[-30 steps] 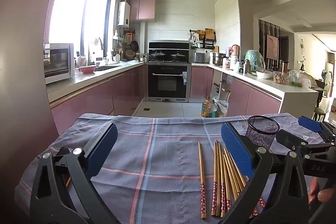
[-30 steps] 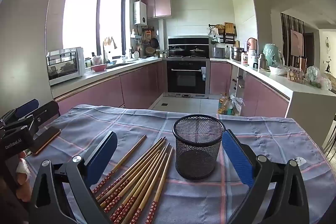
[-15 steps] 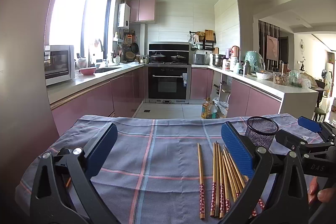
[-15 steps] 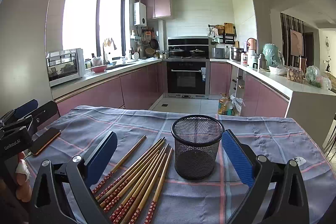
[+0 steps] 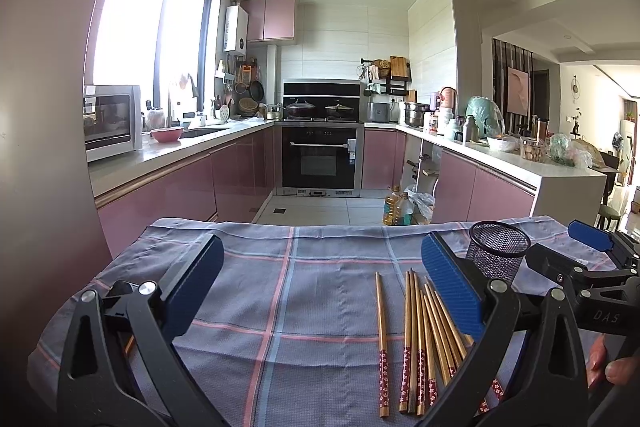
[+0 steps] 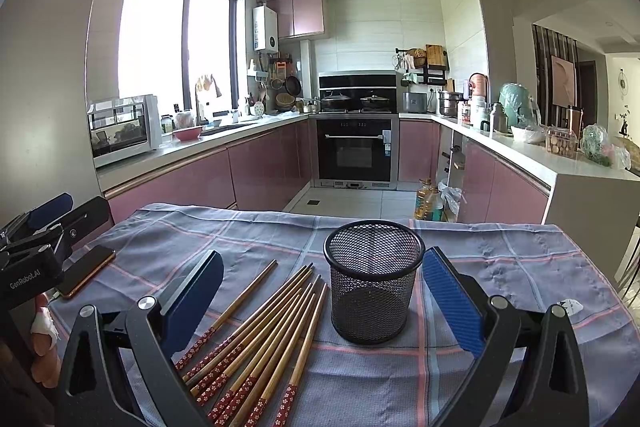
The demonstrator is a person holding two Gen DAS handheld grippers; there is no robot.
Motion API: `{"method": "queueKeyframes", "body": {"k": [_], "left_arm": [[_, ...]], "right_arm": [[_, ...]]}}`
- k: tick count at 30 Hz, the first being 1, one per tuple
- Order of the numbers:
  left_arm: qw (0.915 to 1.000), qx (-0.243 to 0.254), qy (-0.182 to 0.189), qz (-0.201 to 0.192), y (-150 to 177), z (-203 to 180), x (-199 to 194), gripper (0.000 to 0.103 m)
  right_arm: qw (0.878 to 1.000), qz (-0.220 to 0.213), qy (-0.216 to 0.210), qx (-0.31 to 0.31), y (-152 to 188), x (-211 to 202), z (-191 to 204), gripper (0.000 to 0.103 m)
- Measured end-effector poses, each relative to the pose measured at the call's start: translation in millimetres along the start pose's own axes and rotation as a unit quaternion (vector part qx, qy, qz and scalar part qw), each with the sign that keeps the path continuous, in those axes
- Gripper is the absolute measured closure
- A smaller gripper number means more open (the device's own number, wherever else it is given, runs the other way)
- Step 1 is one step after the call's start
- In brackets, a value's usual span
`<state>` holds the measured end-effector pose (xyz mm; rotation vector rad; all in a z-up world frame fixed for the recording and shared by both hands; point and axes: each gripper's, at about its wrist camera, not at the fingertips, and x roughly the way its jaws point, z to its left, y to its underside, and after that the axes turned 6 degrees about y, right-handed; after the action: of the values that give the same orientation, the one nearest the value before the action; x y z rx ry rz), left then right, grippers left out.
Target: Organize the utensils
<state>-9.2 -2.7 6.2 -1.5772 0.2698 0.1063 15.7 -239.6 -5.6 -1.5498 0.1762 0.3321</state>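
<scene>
Both tongs hover spread and empty over a cloth-covered table with chopsticks and a mesh cup.

The left tongs [image 5: 320, 287] gape wide above bare cloth, holding nothing; the right tongs [image 6: 322, 301] are likewise spread, their blue pads [image 6: 450, 303] flanking the cup and chopstick tips without touching them. The chopsticks [image 6: 260, 339] lie flat in a loose fan just left of the cup: tan bamboo shafts with red, white-flowered grip ends pointing near, tips pointing far. About eight can be counted, one lying slightly apart on the left; the exact number is hard to tell where they overlap. One black wire-mesh cup [image 6: 374, 281] stands upright and empty. One phone [image 6: 86, 271] lies at the left edge of the grey cloth [image 6: 520, 267] with pink and blue lines.
</scene>
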Motion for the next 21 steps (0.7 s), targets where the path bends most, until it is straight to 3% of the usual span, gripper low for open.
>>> {"method": "queueKeyframes", "body": {"k": [21], "left_arm": [[1.0000,-0.001,0.000,0.000,0.5,-1.1,0.5,0.006]], "right_arm": [[1.000,-0.003,-0.001,0.002,-0.9,0.7,-0.5,0.007]]}}
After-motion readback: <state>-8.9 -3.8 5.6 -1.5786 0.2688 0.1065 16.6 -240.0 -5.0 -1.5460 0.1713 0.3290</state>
